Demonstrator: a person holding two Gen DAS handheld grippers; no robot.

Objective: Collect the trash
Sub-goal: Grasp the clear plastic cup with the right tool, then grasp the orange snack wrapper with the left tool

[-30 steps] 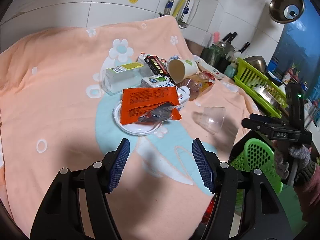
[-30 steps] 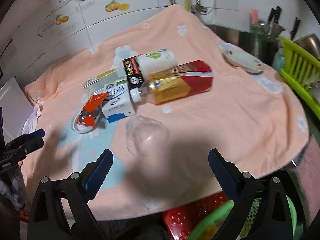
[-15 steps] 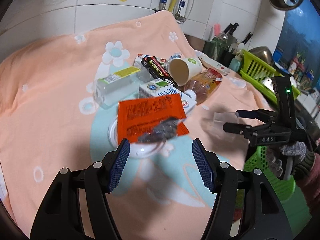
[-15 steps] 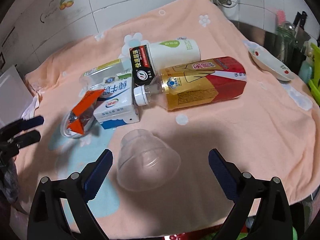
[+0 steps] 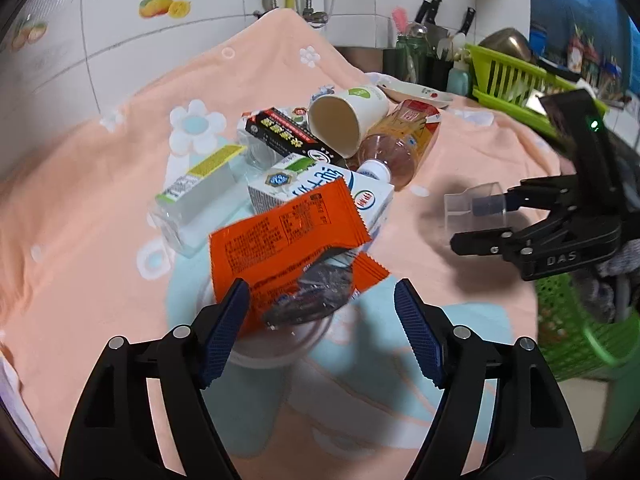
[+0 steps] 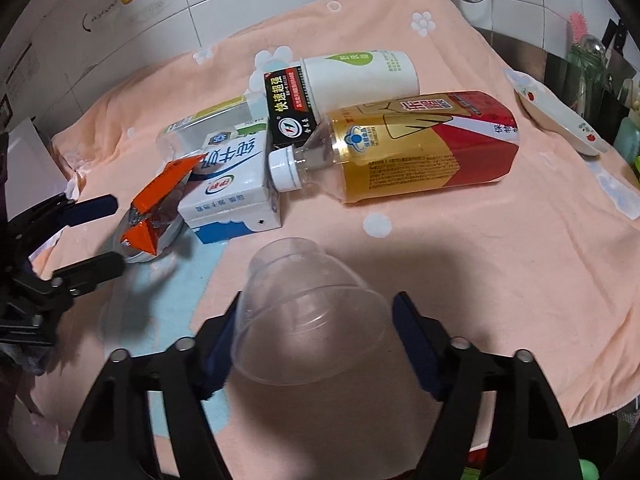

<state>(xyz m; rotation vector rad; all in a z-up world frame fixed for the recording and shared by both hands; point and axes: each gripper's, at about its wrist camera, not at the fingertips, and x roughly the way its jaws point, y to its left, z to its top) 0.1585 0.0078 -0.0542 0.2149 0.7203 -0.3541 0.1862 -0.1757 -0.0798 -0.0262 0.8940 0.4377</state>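
Trash lies on a peach towel [image 5: 100,184]: an orange wrapper [image 5: 284,232] on a white plate [image 5: 276,354], a milk carton [image 6: 236,188], a black box [image 6: 290,108], a paper cup [image 5: 348,118], a tea bottle [image 6: 420,148], a clear box [image 5: 200,200]. A clear plastic cup [image 6: 308,312] lies on its side. My left gripper [image 5: 322,330] is open, its fingers either side of the wrapper's near end. My right gripper [image 6: 316,340] is open around the clear cup, also seen in the left wrist view [image 5: 480,220].
A green basket [image 5: 580,320] sits below the table's right edge. A green dish rack [image 5: 516,76], knives and jars stand at the back right. A small dish [image 6: 560,120] lies on the towel's right side. A tiled wall with pipes is behind.
Both grippers have moved forward. The left one now reaches the orange wrapper. The right one now has the clear cup between its fingers.
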